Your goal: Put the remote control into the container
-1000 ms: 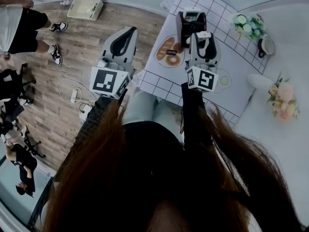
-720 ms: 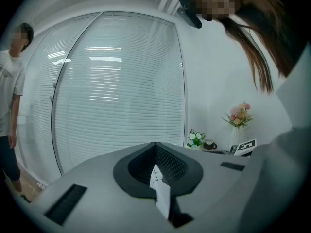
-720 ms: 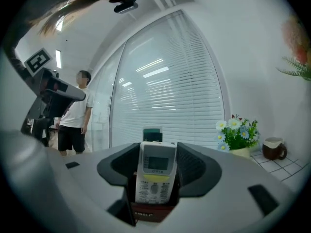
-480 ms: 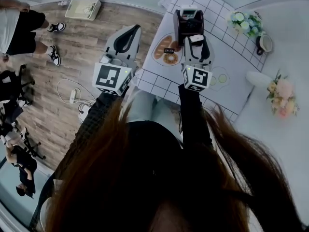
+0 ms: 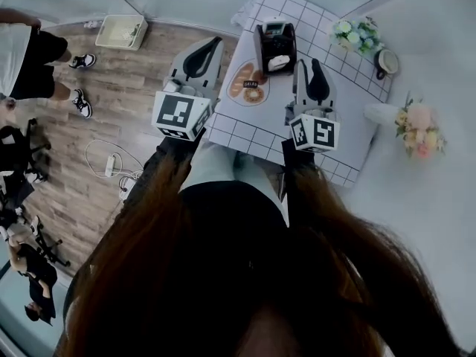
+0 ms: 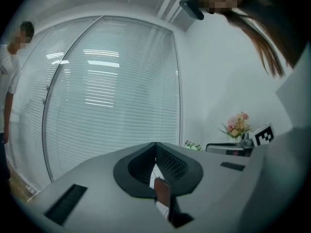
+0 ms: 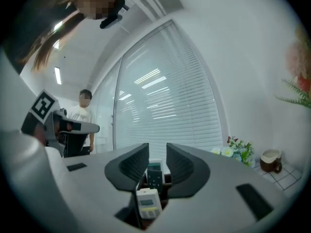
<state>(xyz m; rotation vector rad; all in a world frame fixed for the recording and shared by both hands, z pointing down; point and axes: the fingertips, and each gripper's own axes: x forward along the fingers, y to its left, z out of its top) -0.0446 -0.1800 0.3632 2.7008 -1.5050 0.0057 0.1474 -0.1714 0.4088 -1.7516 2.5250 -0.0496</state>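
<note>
At the far left of the head view a person [image 5: 30, 47] in dark shorts stood on the wooden floor [image 5: 111, 95], with a pale basket [image 5: 119, 31] lying beyond them near the wall.

The left gripper [image 5: 216, 43] hung over the near left edge of the surface [image 5: 245, 136], which was covered in a white checked cloth. In the left gripper view its jaws were pressed together at the tips [image 6: 155, 144], with nothing pinched between them.

Just to its right lay a placemat [image 5: 248, 88] printed with bread and a doughnut. Beyond the placemat stood the dark container [image 5: 259, 50]. The white remote control [image 5: 277, 62] lay inside it at the near end, and a second, darker handset [image 5: 277, 28] sat at the far end.

The right gripper [image 5: 309, 62] was just beside the container, on its right and apart from it. The right gripper view looked along its jaws [image 7: 157, 149], which stood apart and were closing. Their pads pinched nothing; the remote control [image 7: 148, 203] showed low in the gap, lying down in the container with the darker handset [image 7: 155, 176] behind it.

Further right on the surface were a small bunch of white flowers [image 5: 357, 34] and a brown mug [image 5: 387, 62]. At the far right a pink bouquet [image 5: 418, 129] stood off the cloth.
</note>
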